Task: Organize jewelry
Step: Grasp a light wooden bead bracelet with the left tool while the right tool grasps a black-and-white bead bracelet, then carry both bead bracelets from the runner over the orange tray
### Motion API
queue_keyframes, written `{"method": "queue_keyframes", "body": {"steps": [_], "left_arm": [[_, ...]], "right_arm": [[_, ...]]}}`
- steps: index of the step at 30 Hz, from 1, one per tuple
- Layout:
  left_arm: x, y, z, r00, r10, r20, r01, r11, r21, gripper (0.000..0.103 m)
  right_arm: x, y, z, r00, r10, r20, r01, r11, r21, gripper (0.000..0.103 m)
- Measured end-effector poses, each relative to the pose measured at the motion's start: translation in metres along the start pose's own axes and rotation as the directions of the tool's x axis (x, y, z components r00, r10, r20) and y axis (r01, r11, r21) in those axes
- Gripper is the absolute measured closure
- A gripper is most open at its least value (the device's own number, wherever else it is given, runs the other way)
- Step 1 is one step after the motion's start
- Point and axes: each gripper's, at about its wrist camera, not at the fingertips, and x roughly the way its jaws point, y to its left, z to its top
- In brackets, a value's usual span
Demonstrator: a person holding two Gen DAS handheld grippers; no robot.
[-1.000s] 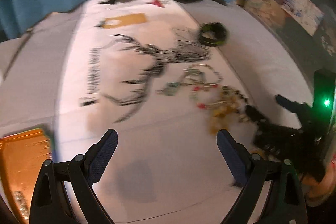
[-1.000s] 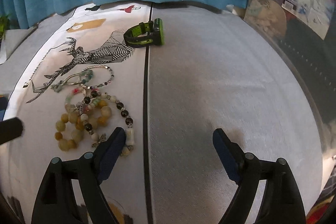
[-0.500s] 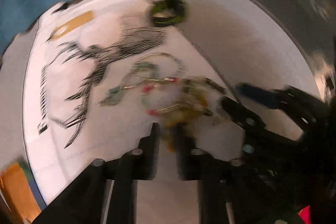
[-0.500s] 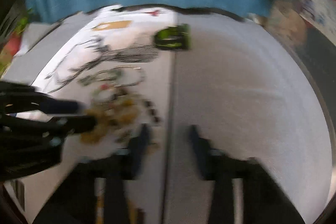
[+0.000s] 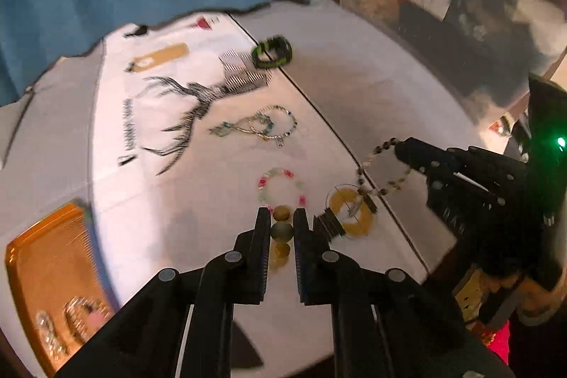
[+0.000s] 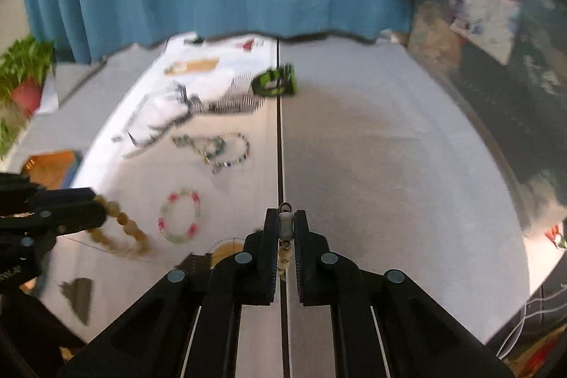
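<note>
Tangling is the main risk we see: each gripper has lifted a bracelet, and if the strands are hooked together, pulling apart could snap a cord and scatter beads. Our left gripper (image 5: 282, 231) has its jaws pressed onto a large amber-bead bracelet (image 5: 282, 231), pinching one dark bead at lower centre of the left view; so small a bite on a round bead could slip. Our right gripper (image 6: 285, 229) is pinching a black-and-white bead bracelet (image 5: 384, 167) by a pale bead, and in the left view that loop hangs from its tips at right of centre above a yellow ring shape (image 5: 349, 213). Both grippers point steeply down at the white table (image 6: 389, 147). A pink-and-green bracelet (image 5: 282, 188) lies just beyond the left tips, thin bracelets (image 5: 264, 126) further up, a green-and-black band (image 5: 272, 52) near the far edge. The orange tray (image 5: 46, 268), lower left, already holds some pieces.
</note>
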Motion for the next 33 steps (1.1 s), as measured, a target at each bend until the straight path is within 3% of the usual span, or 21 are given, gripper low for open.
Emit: {"method": "queue_keyframes", "body": {"steps": [12, 18, 23, 33], "left_arm": [[-0.082, 0.027, -0.039, 0.994, 0.031, 0.101, -0.021, 0.995, -0.1, 0.093], [-0.113, 0.033, -0.058, 0.989, 0.036, 0.143, -0.018, 0.992, -0.126, 0.093], [-0.131, 0.039, -0.074, 0.985, 0.04, 0.168, -0.015, 0.988, -0.152, 0.093], [-0.155, 0.05, -0.101, 0.981, 0.039, 0.191, -0.004, 0.984, -0.178, 0.093]], "right_arm": [[-0.066, 0.0, -0.002, 0.998, 0.007, 0.065, -0.01, 0.998, 0.054, 0.094], [-0.093, -0.001, -0.007, 0.993, 0.077, 0.09, -0.086, 0.992, 0.096, 0.094], [-0.111, 0.009, -0.016, 0.987, 0.128, 0.093, -0.137, 0.986, 0.093, 0.094], [-0.129, 0.039, -0.034, 0.989, 0.128, 0.073, -0.131, 0.991, 0.029, 0.094]]}}
